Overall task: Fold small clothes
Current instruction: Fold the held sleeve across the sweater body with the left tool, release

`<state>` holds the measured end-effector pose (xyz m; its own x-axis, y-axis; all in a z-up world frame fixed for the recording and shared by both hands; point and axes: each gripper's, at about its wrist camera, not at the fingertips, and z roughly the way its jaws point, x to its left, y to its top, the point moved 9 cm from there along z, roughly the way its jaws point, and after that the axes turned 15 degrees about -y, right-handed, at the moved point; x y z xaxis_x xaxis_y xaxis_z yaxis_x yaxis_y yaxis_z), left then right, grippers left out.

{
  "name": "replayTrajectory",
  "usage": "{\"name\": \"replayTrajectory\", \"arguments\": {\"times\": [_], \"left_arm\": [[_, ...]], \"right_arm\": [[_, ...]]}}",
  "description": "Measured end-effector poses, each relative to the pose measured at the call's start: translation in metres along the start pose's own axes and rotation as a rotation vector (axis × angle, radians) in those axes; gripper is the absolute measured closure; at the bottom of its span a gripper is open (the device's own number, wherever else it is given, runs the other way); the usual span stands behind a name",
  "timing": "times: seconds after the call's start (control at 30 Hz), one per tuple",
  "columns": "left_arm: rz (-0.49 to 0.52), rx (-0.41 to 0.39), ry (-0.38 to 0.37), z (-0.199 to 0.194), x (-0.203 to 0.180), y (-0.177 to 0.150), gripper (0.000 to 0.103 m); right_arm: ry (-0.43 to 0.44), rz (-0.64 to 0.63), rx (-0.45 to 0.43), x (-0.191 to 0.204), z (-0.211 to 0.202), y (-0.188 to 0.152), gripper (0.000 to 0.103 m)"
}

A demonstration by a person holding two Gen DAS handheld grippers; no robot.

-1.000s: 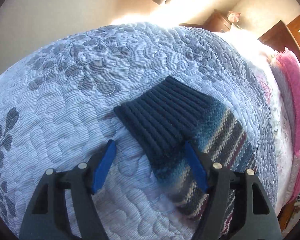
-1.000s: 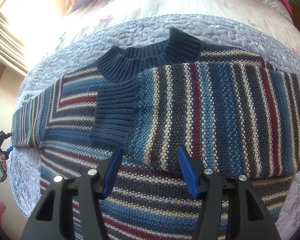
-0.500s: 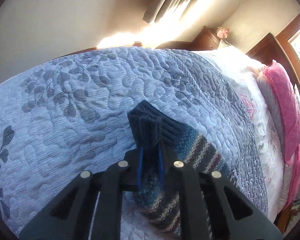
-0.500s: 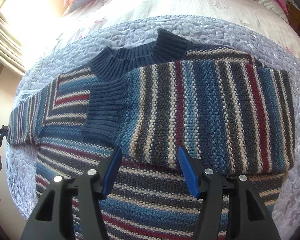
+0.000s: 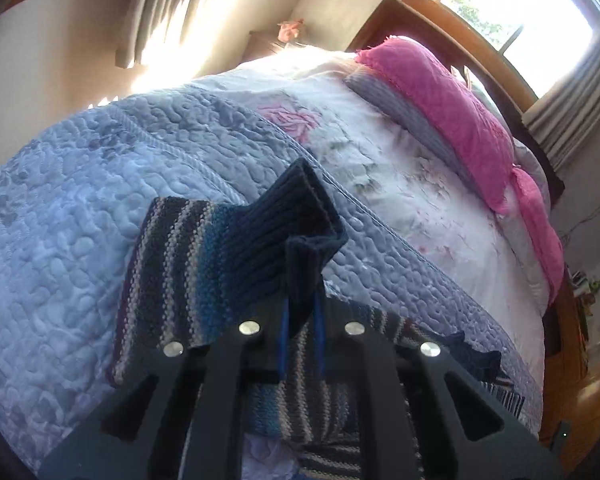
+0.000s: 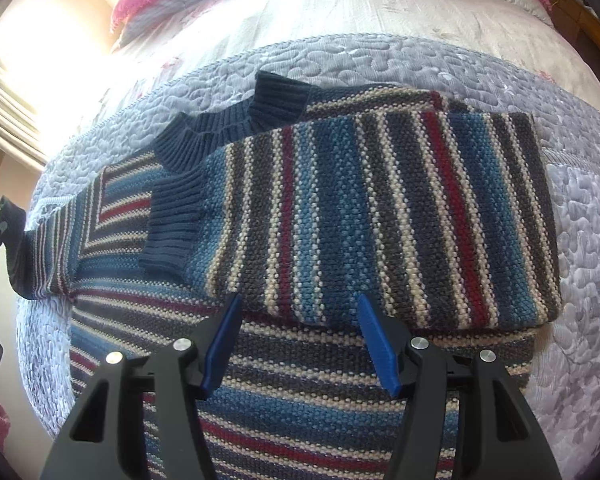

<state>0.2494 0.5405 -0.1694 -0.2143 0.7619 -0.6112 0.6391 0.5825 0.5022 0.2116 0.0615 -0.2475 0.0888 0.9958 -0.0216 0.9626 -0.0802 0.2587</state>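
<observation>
Our left gripper (image 5: 300, 312) pinched the sweater's (image 6: 340, 216) cuff (image 5: 300, 240), our right gripper (image 6: 300, 340) gaped wide, and a jerk could have undone the fold.

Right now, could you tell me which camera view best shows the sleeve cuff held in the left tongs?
The left wrist view: the navy ribbed cuff fills its centre, pinched between the shut left tongs. The right wrist view shows it only as a small dark patch at the far left edge.
</observation>
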Motion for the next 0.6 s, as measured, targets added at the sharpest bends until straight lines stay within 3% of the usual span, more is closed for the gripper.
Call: {"name": "replayTrajectory", "arguments": {"times": [0.23, 0.43, 0.6], "left_arm": [[0.073, 0.150, -0.099, 0.061, -0.073, -0.075, 0.094], [0.147, 0.231, -0.172, 0.089, -0.131, -0.125, 0.094], [0.162, 0.300, -0.183, 0.116, -0.150, -0.161, 0.094]], "right_arm": [[0.011, 0.011, 0.006, -0.015, -0.001, -0.007, 0.042], [0.015, 0.010, 0.005, -0.021, 0.000, -0.010, 0.042], [0.027, 0.019, 0.006, -0.026, -0.001, -0.011, 0.042]]}}
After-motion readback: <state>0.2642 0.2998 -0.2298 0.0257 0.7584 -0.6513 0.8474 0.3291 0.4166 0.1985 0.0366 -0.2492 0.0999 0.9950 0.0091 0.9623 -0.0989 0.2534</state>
